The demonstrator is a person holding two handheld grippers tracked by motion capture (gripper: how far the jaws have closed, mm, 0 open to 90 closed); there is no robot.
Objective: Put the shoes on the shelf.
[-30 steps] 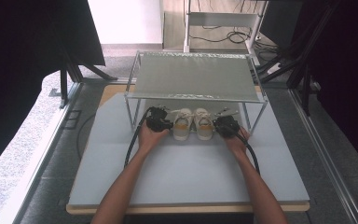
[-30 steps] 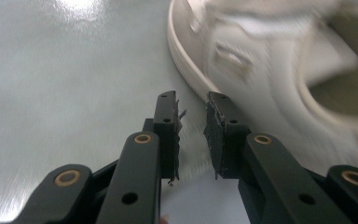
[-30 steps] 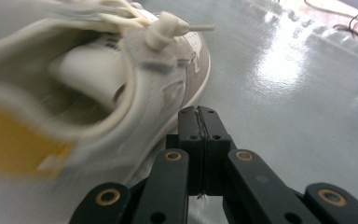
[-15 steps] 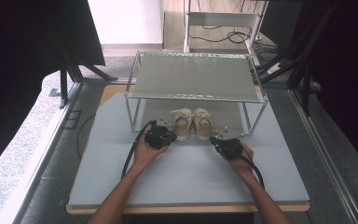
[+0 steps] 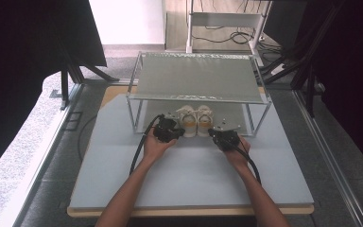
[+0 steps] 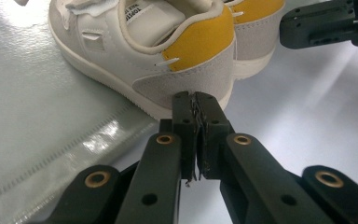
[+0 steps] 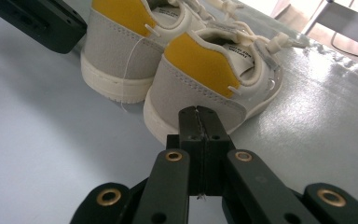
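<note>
Grey mat (image 5: 194,179) on table — wire shelf rack (image 5: 198,78) at back.

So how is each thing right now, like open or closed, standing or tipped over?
Left gripper: shut, holding nothing, just behind a heel.
Right gripper: shut, holding nothing, just behind the other heel.
Left shoe: upright on its sole, under the shelf, toe pointing away.
Right shoe: upright, side by side with the left shoe.
Shelf rack: standing, top shelf bare.
</note>
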